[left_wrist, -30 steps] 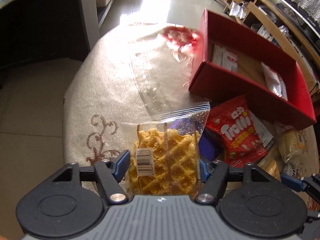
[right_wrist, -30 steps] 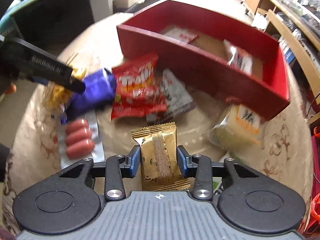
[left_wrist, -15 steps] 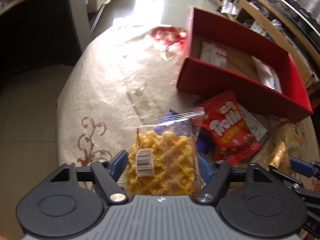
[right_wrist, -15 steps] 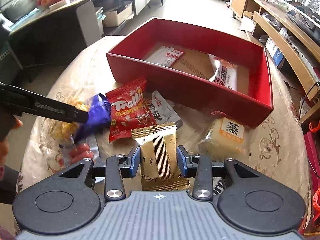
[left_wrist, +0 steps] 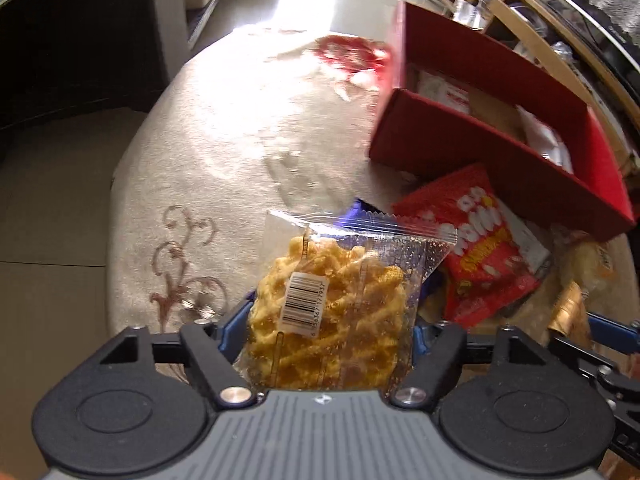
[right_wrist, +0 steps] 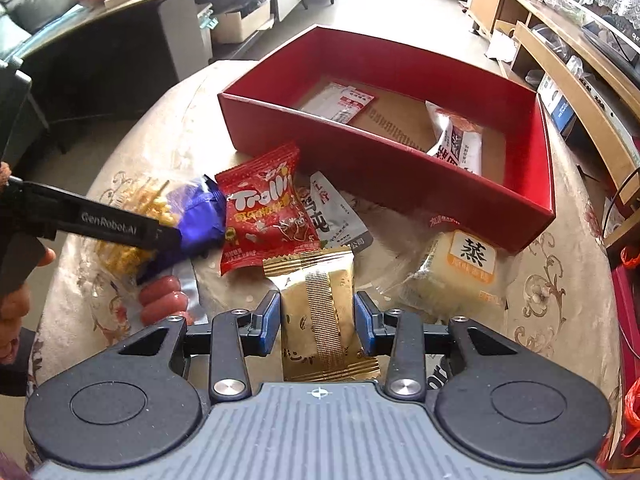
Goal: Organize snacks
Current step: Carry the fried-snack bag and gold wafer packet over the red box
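Both claws are loaded: left claw [left_wrist: 332, 334] pinches the clear crinkly bag of yellow lattice crisps [left_wrist: 340, 312], right claw [right_wrist: 316, 322] grips the gold foil packet [right_wrist: 320, 312], both short of the red cardboard box [right_wrist: 536, 148]. Slippery film could slide out mid-carry.

Left gripper [left_wrist: 330, 330]: blue pads pressed on both sides of a clear bag of yellow lattice crisps [left_wrist: 336, 312], bag raised off the table. From the right wrist view its black finger [right_wrist: 100, 222] reaches in from the left edge, person's bare fingers behind it at the frame edge. Right gripper [right_wrist: 317, 322]: pads clamped on the sides of a gold-wrapped snack [right_wrist: 318, 316], pointing forward and tilted down, held above the table.
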`<state>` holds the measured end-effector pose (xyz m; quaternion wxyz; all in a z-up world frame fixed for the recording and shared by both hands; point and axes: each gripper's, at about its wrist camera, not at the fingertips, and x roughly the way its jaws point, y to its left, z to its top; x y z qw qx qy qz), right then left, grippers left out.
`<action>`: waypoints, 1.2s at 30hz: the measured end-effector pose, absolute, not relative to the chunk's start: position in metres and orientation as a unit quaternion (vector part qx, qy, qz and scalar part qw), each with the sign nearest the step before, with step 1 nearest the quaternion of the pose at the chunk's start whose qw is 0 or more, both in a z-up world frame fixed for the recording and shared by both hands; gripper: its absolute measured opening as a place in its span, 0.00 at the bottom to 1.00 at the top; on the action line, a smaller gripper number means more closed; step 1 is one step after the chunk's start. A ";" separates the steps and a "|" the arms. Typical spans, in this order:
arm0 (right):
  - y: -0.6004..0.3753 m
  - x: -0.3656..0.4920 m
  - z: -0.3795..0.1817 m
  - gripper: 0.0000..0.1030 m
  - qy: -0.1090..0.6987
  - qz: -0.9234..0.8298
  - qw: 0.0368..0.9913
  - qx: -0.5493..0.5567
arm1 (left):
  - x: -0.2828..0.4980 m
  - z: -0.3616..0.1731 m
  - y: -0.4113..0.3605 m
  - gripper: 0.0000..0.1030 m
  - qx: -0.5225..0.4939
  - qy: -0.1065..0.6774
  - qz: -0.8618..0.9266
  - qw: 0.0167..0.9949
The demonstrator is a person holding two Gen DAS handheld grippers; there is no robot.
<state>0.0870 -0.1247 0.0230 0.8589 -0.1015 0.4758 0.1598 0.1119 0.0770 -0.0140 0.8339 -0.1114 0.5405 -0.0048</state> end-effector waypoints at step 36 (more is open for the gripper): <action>-0.161 0.181 0.075 0.46 0.390 0.079 0.917 0.006 | 0.212 0.072 0.002 0.65 -0.071 0.429 -0.041 0.900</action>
